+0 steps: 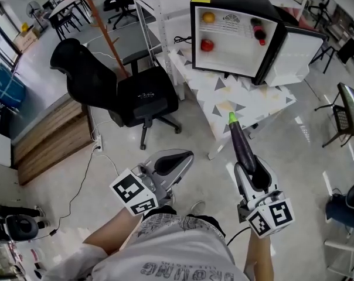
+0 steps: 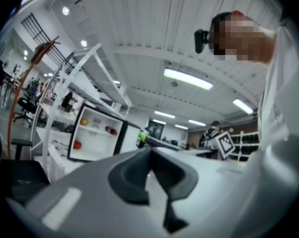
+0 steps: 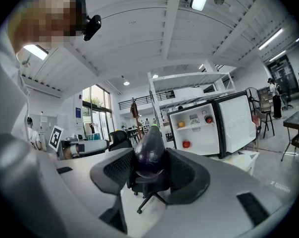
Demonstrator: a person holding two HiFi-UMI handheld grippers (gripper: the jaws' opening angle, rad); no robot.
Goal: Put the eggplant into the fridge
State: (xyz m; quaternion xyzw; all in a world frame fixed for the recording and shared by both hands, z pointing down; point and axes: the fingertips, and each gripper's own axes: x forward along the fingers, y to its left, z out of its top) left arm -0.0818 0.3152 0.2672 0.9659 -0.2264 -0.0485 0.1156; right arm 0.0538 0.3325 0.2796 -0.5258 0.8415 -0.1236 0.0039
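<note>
Your right-hand pads [image 3: 181, 172] are clamped on the fat, dark end of the eggplant [image 3: 150, 152]. The jaws stand fairly wide because the fruit fills them. The right gripper [image 1: 253, 171] carries it near level, green stem tip forward, aimed toward the fridge [image 1: 269, 45]. All that length ahead of the grip looks like a lever to me, so hold the wrist steady and don't squeeze harder; the glossy skin probably bruises easily. Over on the other side, your left gripper [image 2: 150, 155] has its jaws closed together with nothing between them, idle at your hip. The fridge is well apart from you, up on the patterned table [image 1: 247, 101], its door [image 1: 300, 54] swung open to the right, so nothing needs opening first. Close the gap by walking in, not reaching. Inside, an orange fruit [image 1: 208, 17] sits top left, a dark bottle [image 1: 258, 31] top right and a red fruit [image 1: 207, 45] lower left. The bare lower space right of that red fruit looks like your best target. Go in stem first, stay clear of the door edge, and lay the eggplant down before you let the jaws part.
</note>
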